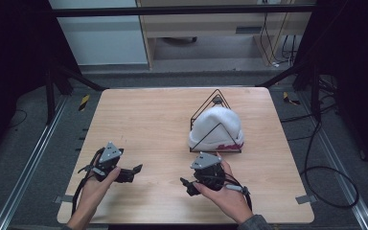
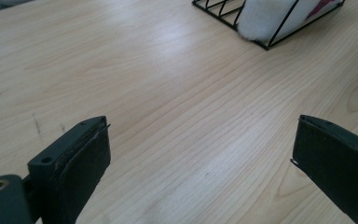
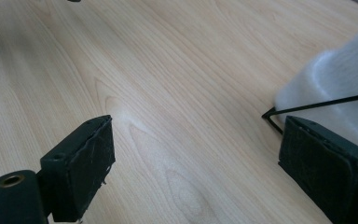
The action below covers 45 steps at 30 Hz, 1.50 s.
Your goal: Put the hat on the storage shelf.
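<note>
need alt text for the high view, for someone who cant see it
A person's two hands each hold a black two-jaw gripper, left gripper and right gripper, open and empty, low over a light wooden table. Just beyond the right one, a white knitted hat sits in a black triangular wire rack.

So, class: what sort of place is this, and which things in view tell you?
Probably a lab recording rig: a bare wooden table in a black frame, hand-held grippers, left and right, and loose cables on the floor.
</note>
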Each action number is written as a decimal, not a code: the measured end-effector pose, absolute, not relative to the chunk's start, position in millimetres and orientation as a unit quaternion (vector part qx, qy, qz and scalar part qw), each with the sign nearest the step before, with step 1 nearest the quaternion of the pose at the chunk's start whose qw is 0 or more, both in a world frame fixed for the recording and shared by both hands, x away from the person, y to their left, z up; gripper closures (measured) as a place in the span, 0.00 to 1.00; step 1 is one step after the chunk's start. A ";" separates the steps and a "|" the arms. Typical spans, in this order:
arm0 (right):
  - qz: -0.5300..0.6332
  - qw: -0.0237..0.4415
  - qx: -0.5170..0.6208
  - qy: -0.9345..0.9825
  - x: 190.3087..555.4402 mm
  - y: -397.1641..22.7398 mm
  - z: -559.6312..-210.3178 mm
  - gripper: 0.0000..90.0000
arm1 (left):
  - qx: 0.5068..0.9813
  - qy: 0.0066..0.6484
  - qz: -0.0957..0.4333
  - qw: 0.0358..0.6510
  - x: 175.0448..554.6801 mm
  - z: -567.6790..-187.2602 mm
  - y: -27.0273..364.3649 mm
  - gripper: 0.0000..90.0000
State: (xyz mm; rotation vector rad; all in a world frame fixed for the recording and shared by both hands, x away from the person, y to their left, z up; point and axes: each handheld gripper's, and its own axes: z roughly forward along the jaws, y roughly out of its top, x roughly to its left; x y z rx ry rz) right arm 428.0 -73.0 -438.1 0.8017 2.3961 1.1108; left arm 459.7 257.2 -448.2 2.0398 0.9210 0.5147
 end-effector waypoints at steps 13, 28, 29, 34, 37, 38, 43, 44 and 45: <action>0.381 0.173 0.294 0.859 432.2 -67.4 -460.2 0.12 | 0.813 0.385 0.208 0.385 459.9 -471.5 279.0 0.05; 0.380 0.163 0.310 0.856 444.0 -61.2 -478.2 0.12 | 0.811 0.403 0.210 0.369 461.1 -490.3 295.7 0.05; 0.380 0.162 0.311 0.856 445.4 -60.1 -479.1 0.12 | 0.813 0.402 0.210 0.366 461.3 -490.6 296.3 0.05; 0.378 0.156 0.312 0.857 450.4 -51.8 -484.3 0.13 | 0.813 0.401 0.210 0.366 463.5 -493.2 297.6 0.05; 0.383 0.156 0.318 0.853 454.9 -48.7 -486.8 0.13 | 0.809 0.404 0.211 0.370 465.9 -493.7 298.8 0.05; 0.384 0.157 0.322 0.851 456.9 -48.0 -487.6 0.13 | 0.809 0.404 0.212 0.370 466.8 -493.6 299.4 0.05; 0.378 0.169 0.350 0.840 467.8 -42.2 -494.8 0.13 | 0.808 0.411 0.212 0.365 471.6 -497.2 300.5 0.05; 0.378 0.169 0.350 0.840 467.8 -42.2 -494.8 0.13 | 0.808 0.411 0.212 0.365 471.6 -497.2 300.5 0.05; 0.378 0.171 0.354 0.838 469.8 -40.9 -496.5 0.13 | 0.809 0.410 0.211 0.365 472.6 -498.1 300.9 0.05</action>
